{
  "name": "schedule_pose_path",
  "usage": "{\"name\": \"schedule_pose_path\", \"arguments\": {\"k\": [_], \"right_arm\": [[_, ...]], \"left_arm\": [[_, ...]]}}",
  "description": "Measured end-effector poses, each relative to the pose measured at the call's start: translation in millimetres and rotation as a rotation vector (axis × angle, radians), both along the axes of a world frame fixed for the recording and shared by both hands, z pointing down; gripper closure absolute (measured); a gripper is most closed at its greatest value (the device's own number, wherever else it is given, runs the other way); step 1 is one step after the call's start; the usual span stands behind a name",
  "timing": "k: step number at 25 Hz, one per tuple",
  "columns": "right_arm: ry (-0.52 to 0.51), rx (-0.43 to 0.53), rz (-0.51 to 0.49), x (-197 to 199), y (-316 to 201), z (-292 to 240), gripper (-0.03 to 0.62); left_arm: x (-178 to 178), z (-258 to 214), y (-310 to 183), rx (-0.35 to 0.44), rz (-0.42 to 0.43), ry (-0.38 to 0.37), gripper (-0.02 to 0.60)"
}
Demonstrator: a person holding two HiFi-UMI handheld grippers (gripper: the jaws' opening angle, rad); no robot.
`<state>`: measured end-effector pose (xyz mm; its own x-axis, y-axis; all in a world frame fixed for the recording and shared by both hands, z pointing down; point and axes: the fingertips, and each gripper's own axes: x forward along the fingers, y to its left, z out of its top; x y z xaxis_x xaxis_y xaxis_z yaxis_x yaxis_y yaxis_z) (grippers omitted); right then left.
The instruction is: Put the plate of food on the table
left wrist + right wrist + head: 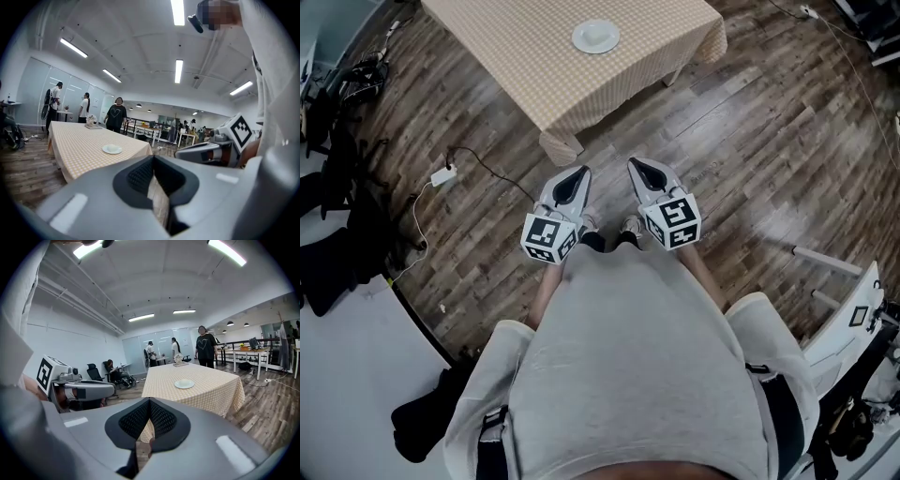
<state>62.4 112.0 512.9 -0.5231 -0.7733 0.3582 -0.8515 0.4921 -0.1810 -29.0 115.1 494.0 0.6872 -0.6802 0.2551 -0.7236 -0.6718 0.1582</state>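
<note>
The white plate sits on the checked table at twelve o'clock from me, well apart from my left tongs and right tongs, both closed tight and empty above the wood floor.

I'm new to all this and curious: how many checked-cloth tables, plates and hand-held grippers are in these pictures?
Checked-cloth table: 1
Plate: 1
Hand-held gripper: 2, the left hand-held gripper and the right hand-held gripper
Total: 4
</note>
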Motion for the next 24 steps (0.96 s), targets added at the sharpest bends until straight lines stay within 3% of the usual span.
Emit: {"name": "schedule_pose_path", "arguments": {"k": [11,24], "right_arm": [[0.033,0.015,0.048,-39.4,9.9,-12.0,0.597],[0.043,0.023,0.053,-48.1,16.0,-13.3,0.597]], "left_arm": [[-49.3,-10.2,-0.1,0.028,-0.011,0.054,0.573],[-54.3,-12.7,7.8,0.027,0.006,0.073,0.572]]}}
